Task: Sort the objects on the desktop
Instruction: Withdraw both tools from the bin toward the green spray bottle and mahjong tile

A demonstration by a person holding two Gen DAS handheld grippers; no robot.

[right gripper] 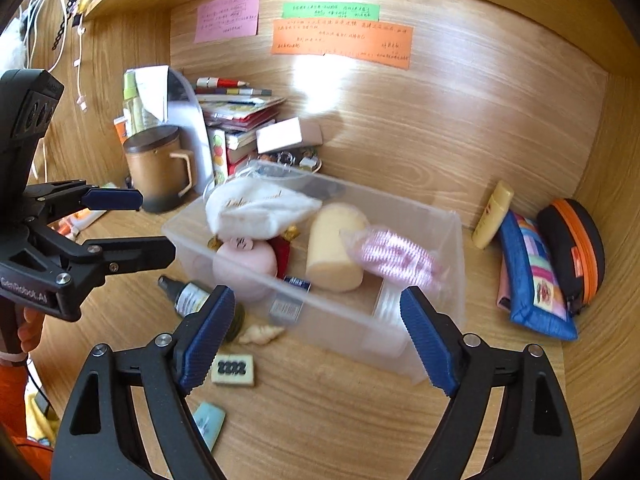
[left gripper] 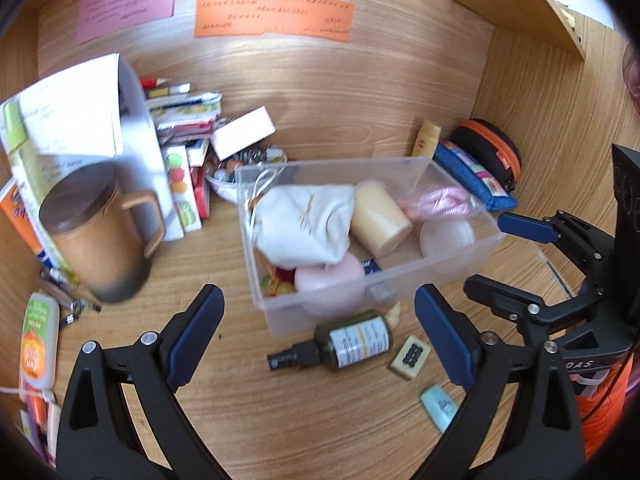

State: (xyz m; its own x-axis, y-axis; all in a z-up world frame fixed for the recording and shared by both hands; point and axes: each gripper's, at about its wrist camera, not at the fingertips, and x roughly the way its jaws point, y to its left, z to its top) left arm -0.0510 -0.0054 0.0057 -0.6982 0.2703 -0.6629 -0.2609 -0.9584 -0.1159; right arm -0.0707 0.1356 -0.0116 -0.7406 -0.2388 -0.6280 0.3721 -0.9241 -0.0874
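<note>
Wood desk (left gripper: 304, 420) w/ bin (left gripper: 460, 258) mid, bottle (left gripper: 352, 340) + tile (left gripper: 410, 357) just in front; both grippers (left gripper: 318, 334) (right gripper: 316, 338) wide, empty; probably drop onto bottle square, clear of bin wall.

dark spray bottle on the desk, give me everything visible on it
The spray bottle is dark green, glass or plastic by its look, with a black pump nozzle and a pale printed label round its body. It lies on its side on the wooden desk, just in front of the clear plastic bin, nozzle pointing away from the mahjong tile. Nothing grips it.
</note>
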